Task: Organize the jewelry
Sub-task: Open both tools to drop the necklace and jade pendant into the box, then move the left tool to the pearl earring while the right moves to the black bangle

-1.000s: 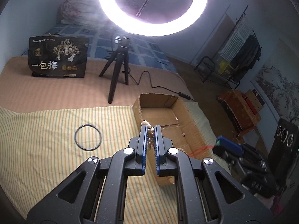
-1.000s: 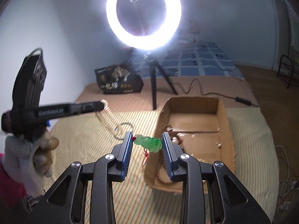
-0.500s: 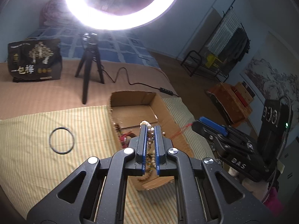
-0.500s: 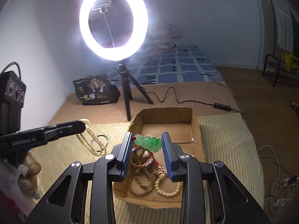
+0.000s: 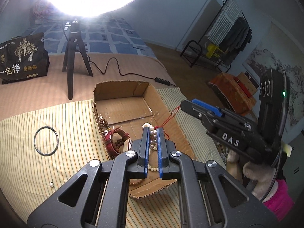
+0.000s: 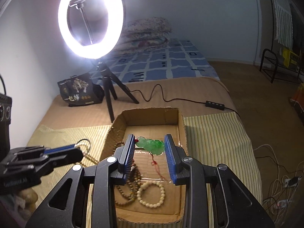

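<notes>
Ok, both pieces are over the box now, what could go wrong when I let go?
1. The pearl strand in the left gripper hangs near the red cord trailing from the green pendant; they could tangle.
2. In the cardboard box, bead bracelets are already piled below; the cord may snag them.
3. The pendant is pinched at its ends by the right gripper, so it could slip early.

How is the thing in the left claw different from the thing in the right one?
The left gripper pinches a pale bead string; the right gripper clamps a solid green pendant. The string hangs down; the pendant sits crosswise. Both hover over the cardboard box.
</notes>
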Demonstrator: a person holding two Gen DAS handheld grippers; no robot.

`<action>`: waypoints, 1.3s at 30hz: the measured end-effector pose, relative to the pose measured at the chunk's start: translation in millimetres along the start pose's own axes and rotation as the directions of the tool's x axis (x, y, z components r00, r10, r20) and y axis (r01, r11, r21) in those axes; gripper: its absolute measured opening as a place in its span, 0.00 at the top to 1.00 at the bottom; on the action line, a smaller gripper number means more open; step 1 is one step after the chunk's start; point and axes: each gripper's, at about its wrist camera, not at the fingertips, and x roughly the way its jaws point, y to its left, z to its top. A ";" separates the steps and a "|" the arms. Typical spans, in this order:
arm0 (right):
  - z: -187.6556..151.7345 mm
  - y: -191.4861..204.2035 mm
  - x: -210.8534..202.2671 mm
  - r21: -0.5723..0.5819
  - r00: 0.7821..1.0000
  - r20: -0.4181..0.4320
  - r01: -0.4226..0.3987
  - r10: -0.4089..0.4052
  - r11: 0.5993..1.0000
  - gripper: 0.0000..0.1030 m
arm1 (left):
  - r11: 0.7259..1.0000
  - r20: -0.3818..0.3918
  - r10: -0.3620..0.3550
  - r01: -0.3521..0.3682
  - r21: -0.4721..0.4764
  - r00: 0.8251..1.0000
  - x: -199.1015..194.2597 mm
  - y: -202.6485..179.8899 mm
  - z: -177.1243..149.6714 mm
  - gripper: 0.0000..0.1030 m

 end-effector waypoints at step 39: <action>-2.7 -23.0 42.2 0.059 0.992 -0.120 0.046 -0.039 0.997 0.50 | 0.988 -0.120 0.126 -0.113 0.104 0.985 41.8 -8.5 -28.2 0.73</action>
